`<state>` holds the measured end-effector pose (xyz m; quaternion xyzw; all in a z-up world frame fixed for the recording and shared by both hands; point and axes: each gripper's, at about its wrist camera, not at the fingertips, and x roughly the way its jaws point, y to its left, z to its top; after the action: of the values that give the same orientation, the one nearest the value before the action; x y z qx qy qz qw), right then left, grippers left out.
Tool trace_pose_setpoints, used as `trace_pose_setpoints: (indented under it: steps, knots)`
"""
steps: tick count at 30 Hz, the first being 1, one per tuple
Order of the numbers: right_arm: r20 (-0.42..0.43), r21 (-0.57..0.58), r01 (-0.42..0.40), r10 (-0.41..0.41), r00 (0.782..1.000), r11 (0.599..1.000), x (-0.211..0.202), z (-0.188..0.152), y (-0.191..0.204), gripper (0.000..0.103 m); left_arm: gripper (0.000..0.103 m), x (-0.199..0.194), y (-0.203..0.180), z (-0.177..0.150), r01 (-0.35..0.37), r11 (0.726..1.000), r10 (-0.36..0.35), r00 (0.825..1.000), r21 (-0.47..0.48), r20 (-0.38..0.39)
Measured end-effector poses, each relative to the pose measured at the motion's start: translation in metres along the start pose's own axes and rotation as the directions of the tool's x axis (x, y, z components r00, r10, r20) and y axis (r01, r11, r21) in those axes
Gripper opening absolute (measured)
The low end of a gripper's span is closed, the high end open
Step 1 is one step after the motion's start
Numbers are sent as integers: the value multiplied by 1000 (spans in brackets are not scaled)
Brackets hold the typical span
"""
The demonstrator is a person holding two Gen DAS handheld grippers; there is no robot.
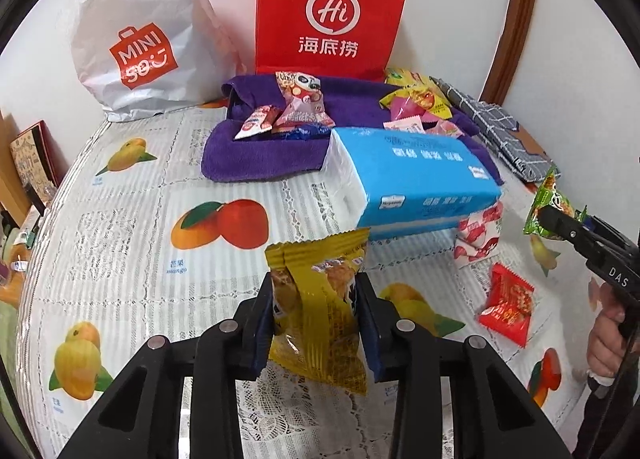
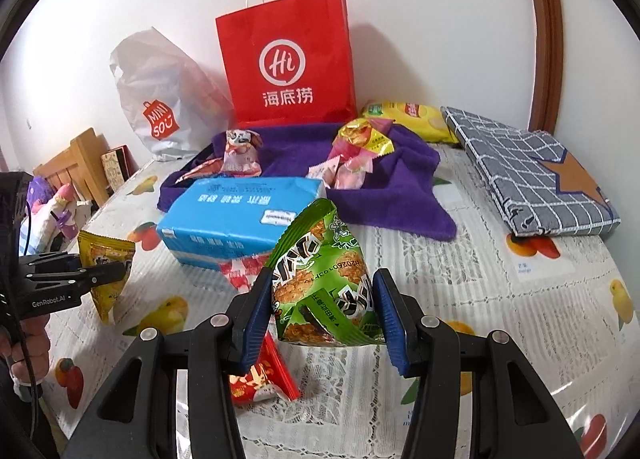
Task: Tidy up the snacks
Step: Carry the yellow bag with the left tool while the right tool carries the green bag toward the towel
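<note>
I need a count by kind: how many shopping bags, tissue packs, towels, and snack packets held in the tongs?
Shopping bags: 2 (white bag, red bag)
Tissue pack: 1
Purple towel: 1
Held snack packets: 2 (yellow packet in left tongs, green packet in right tongs)
Total: 6

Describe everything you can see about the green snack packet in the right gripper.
The green snack packet is a small glossy foil pouch printed with cartoon figures, round cracker pictures and black lettering, crimped along its top edge. It is puffed and a little creased, tilted, and lifted clear of the fruit-print tablecloth. The right gripper pinches it between its blue pads. The left wrist view shows it too, held off the table.
</note>
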<state>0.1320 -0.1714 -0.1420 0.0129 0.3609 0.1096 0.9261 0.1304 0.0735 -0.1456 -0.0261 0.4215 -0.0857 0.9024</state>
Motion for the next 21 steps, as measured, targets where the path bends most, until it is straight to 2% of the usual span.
trace_pose_setpoints:
  steps: [8,21]
  knots:
    - [25,-28,-9,10,1000,1000,3,21,10,50,35,-9,-3,21,4,1000,-4,1000,1,30]
    - [47,-58,-31,34,998,998,26,81,15,50,35,3,-7,82,-2,1000,3,998,-24,60]
